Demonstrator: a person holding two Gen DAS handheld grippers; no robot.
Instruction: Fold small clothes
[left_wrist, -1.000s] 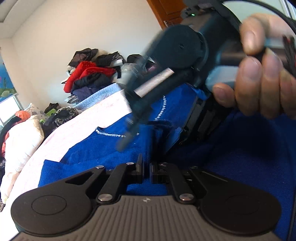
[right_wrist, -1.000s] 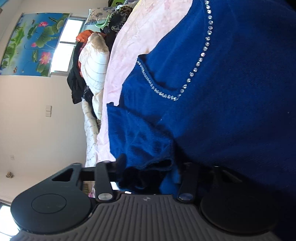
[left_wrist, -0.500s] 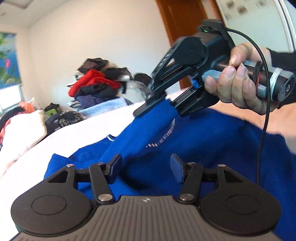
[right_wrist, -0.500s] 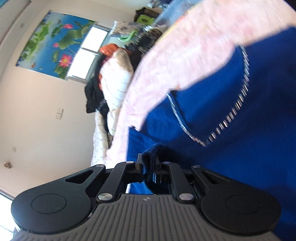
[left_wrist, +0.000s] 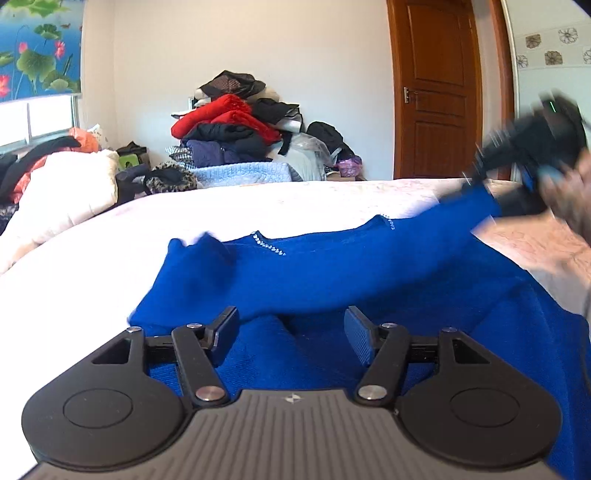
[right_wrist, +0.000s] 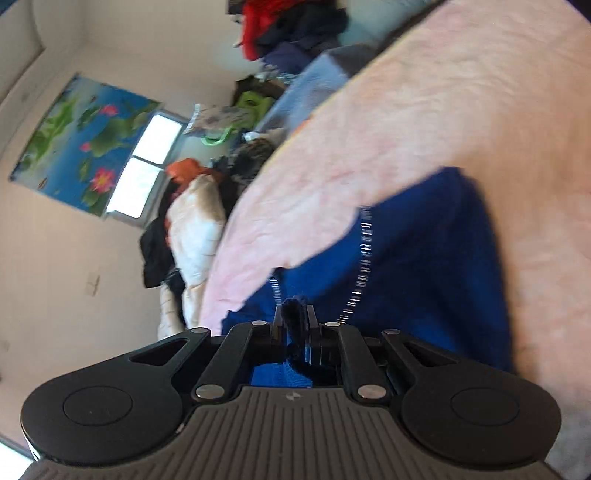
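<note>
As its sleeve stretches rightward, blue sweater lying crosswise on bed

- You're in a home bedroom: bed with pale pink cover fills the views.
- Clothes pile against the wall, wooden door, lotus wall picture beside a window.

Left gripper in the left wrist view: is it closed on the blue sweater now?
No, the left gripper is open, with its two fingers wide apart above the blue sweater and no cloth pinched between them.
</note>
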